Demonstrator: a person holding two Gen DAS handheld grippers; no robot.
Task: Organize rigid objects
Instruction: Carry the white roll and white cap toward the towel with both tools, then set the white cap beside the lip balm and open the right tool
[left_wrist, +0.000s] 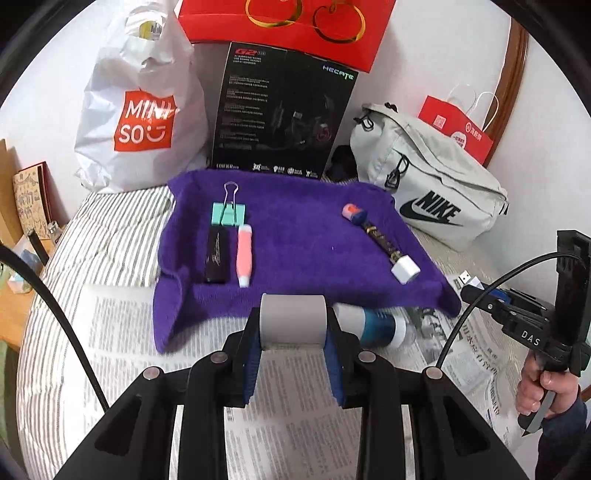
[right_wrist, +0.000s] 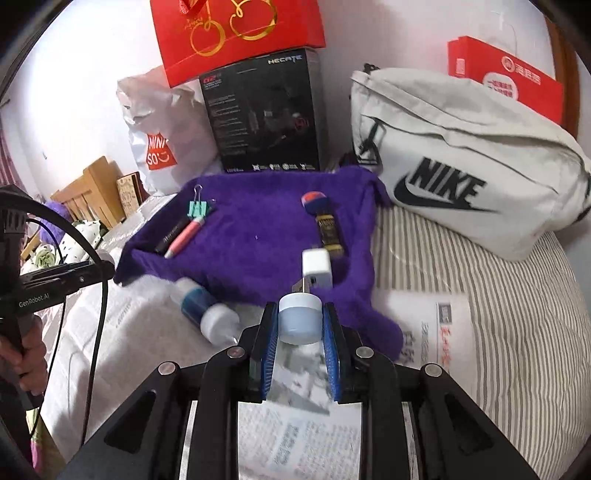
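- The left gripper (left_wrist: 293, 328) has its jaws pressed tight on a gray roll (left_wrist: 292, 319). The roll lies on its side, its long way going left to right, held just above the near edge of the purple towel (left_wrist: 295, 236)
- The right gripper (right_wrist: 300, 325) has its jaws squeezed on a small jar (right_wrist: 299, 317) with a white lid. The lid points away from the camera
- A bottle (right_wrist: 205, 308) lies on its side on the newspaper (left_wrist: 288, 417), right by the towel's edge. It looks blurry
- On the towel, a green clip (left_wrist: 228, 212), a black stick (left_wrist: 216, 254) and a pink pen (left_wrist: 244, 254) lie close together, all pointing front to back
- On the other side a long dark thing (left_wrist: 380, 236) with a pink and blue top lies slanted, and a white cube (left_wrist: 405, 268) sits at its near end. What the dark thing is I cannot tell
- Towel and newspaper lie on a striped bed (left_wrist: 110, 229)
- Behind by the white wall stand a white bag (left_wrist: 142, 110), a black box (left_wrist: 282, 114), a red bag (left_wrist: 288, 26) cut off at the top, and a Nike bag (left_wrist: 432, 184)
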